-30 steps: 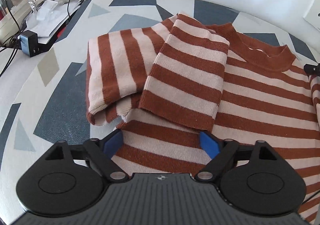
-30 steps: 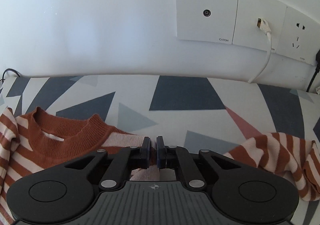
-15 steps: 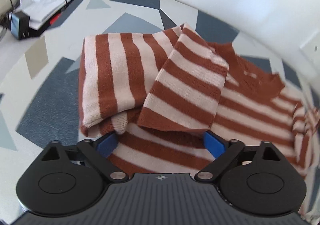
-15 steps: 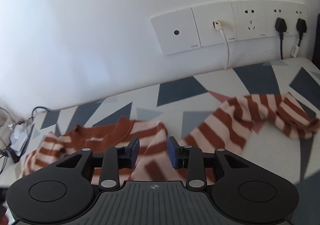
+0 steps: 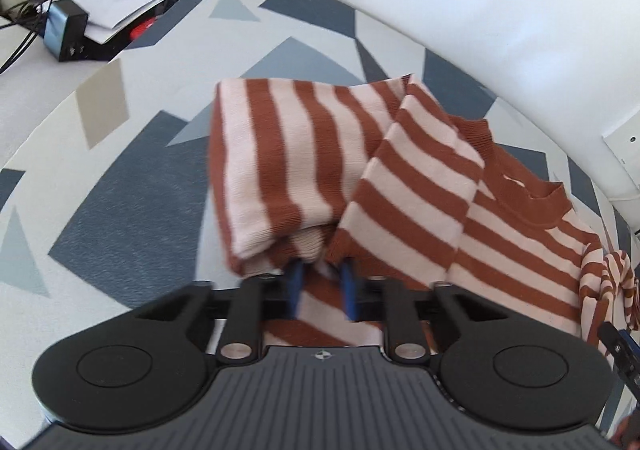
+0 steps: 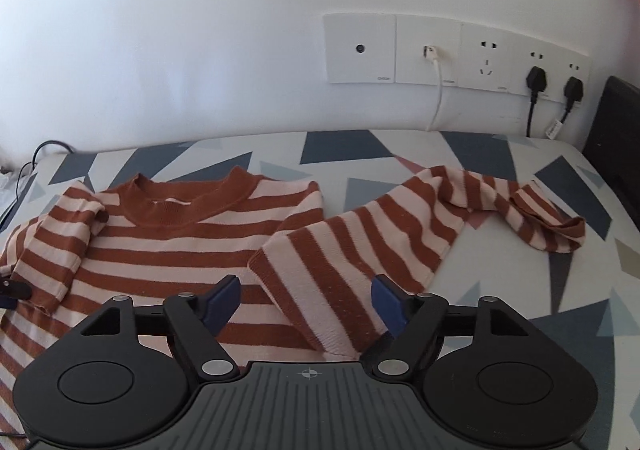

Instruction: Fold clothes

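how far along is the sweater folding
Early. Done: one sleeve of the rust-and-cream striped knit sweater lies folded across its chest. In hand: the left tool is closing around that folded edge. Left: the other sleeve sprawls on the patterned cloth; right tool open.

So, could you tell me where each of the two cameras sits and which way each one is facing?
Left wrist: rides on the left gripper, looking along its nearly closed blue fingers at the folded sleeve of the striped sweater.
Right wrist: rides on the right gripper, open above the sweater, facing the wall sockets; the other sleeve lies unfolded.
Shared: both see the sweater's rust collar and the patterned table cover; no hand shows.
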A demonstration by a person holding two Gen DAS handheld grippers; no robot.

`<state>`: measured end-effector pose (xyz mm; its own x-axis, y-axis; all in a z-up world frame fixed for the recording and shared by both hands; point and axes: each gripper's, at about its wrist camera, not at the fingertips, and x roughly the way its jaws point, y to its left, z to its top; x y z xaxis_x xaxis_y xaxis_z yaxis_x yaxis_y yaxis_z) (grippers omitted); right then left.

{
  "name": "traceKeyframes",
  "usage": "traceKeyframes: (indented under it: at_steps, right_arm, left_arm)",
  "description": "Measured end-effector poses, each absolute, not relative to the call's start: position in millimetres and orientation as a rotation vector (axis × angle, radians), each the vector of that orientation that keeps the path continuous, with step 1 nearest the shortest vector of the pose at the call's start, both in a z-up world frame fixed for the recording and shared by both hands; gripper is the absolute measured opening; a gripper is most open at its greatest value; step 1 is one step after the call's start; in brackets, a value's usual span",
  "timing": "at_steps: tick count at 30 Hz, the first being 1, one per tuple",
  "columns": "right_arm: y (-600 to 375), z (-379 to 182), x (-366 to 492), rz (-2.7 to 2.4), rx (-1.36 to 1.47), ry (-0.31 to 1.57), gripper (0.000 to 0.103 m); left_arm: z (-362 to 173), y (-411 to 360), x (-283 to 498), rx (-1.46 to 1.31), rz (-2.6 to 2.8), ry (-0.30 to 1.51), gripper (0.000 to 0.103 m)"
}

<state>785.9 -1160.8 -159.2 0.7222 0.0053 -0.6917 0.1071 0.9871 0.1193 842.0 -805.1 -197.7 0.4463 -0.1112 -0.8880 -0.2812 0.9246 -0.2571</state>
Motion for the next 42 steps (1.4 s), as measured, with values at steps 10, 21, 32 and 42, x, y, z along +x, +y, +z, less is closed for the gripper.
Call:
traceKeyframes:
  at_steps: [10,21,32,42]
  right_arm:
    - [-1237,-168,813,-0.322,0.478,0.694,0.069]
    - [-1257,-205,879,-0.349,0.298,0.707,0.04]
    - [-1312,-213,834,-0.628,0.378,0.585,0.011]
    - [-1315,-215,825,-0.557,0.401,0.745,0.032]
  left_arm:
    - [-198,-835,836,-0.142,0.115,1.085,0.014]
    - [-198,-842,837,-0.099,0.134,1.086,0.015]
    - [-197,-838,838,-0.129,0.147,1.098,0.016]
    - [-196,-840,839,-0.123,0.149,1.097,0.016]
